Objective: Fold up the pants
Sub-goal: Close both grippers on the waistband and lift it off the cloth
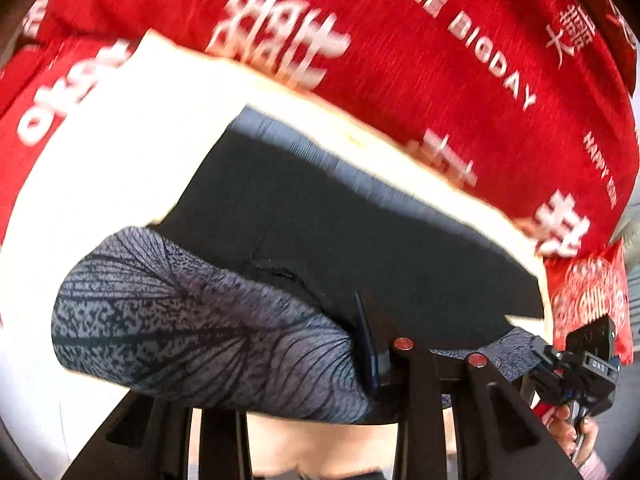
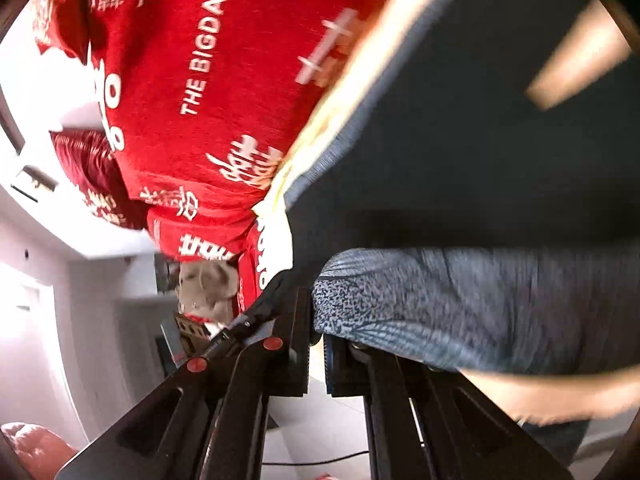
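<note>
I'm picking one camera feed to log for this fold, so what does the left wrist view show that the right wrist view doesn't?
Only the left wrist view shows the other claw with the person's fingers on its handle, and the white sheet wide under the pants.

Only the right wrist view shows the room: white cabinets and a stuffed toy.

Both show the dark pants with a patterned grey leg draped at the claw, and the red printed bedding.
</note>
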### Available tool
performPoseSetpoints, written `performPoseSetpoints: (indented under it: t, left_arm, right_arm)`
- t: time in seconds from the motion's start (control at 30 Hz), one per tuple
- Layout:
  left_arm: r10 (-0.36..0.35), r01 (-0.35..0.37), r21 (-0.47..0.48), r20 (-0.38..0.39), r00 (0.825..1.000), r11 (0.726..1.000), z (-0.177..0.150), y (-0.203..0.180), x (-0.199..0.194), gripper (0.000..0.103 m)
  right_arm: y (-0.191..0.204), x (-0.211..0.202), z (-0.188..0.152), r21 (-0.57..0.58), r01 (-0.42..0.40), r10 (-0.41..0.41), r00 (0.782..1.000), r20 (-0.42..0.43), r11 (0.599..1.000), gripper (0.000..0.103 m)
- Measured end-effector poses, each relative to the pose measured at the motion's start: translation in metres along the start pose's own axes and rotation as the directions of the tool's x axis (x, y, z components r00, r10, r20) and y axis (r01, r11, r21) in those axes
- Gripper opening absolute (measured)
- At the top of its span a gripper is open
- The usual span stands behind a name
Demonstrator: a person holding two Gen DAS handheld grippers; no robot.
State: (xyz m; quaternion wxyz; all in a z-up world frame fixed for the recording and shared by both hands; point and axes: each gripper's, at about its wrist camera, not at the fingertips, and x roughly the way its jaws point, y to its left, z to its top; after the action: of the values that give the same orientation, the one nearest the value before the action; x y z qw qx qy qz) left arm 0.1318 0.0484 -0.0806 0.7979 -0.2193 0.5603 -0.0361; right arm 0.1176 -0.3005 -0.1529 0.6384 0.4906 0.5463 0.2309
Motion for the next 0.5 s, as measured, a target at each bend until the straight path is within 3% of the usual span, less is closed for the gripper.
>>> performPoseSetpoints:
  t: [0.13,0.27,0.3,0.37,0.5]
  left_arm:
    - [0.049,-0.053,0.058,0.069,0.996,0.997,0.053,-0.025,0.037,0.034]
    - [0.178,-0.183,0.071,0.08,0.981,0.98,0.098,-0.028,0.101,0.035]
    - [0.198,-0.203,0.06,0.071,0.978,0.977,0.102,-0.027,0.112,0.036]
    - [0.243,-0.245,0.021,0.061,0.968,0.969,0.112,-0.015,0.139,0.051]
    - [0.298,-0.298,-0.018,0.054,0.953,0.954,0.122,-0.01,0.164,0.056]
  right_arm:
    - [0.015,0.019,0.078,-0.054,0.064,-0.068,0.994,-0.086,0.997,0.007]
    - [0.006,0.063,0.154,-0.066,0.117,-0.126,0.981,-0.146,0.991,0.008]
    - [-0.001,0.073,0.166,-0.066,0.129,-0.138,0.979,-0.154,0.989,0.009]
    - [-0.013,0.096,0.189,-0.063,0.146,-0.155,0.972,-0.174,0.987,0.01]
    - [-0.05,0.125,0.214,0.0,0.183,-0.18,0.964,-0.195,0.983,0.01]
